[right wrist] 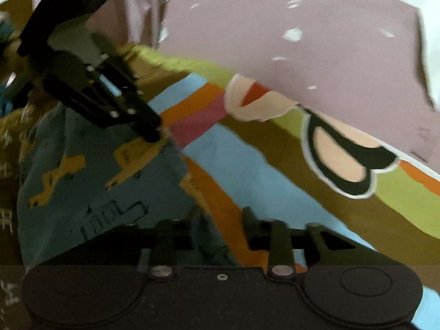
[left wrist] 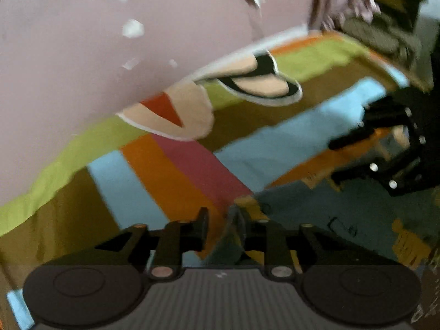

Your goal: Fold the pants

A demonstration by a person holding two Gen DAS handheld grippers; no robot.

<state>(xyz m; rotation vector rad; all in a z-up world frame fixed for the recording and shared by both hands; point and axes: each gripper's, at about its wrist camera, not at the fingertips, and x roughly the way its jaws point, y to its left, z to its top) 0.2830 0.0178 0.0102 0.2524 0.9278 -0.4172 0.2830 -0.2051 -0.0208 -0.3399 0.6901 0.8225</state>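
Left wrist view: the left tongs (left wrist: 222,227) stand narrow, and a fold of the pants (left wrist: 343,220) rises between their fingers (left wrist: 204,220); the cloth, dark teal with yellow-brown printed figures, appears pinched there, though blur hides the exact contact. The rest of the pants spreads to the right over a striped sheet (left wrist: 170,170) with bands of blue, orange, pink, olive and green. Further right, the right tongs (left wrist: 354,156) reach in from the edge, their tips at the pants' far border; from here I cannot tell whether they grip. A printed cartoon figure (left wrist: 261,82) lies on the sheet's green band below a pinkish wall (left wrist: 68,55).

Right wrist view: the right tongs (right wrist: 220,225) are partly closed, with teal cloth of the pants (right wrist: 82,187) bunched between and beneath their fingers (right wrist: 249,220), seemingly held. The pants lie to the left on the striped sheet (right wrist: 264,187). The left tongs (right wrist: 154,134) come down from the upper left, tips closed on the pants' upper edge. The cartoon figure (right wrist: 343,159) sits at right, the wall (right wrist: 275,27) above. No containers appear in either view.
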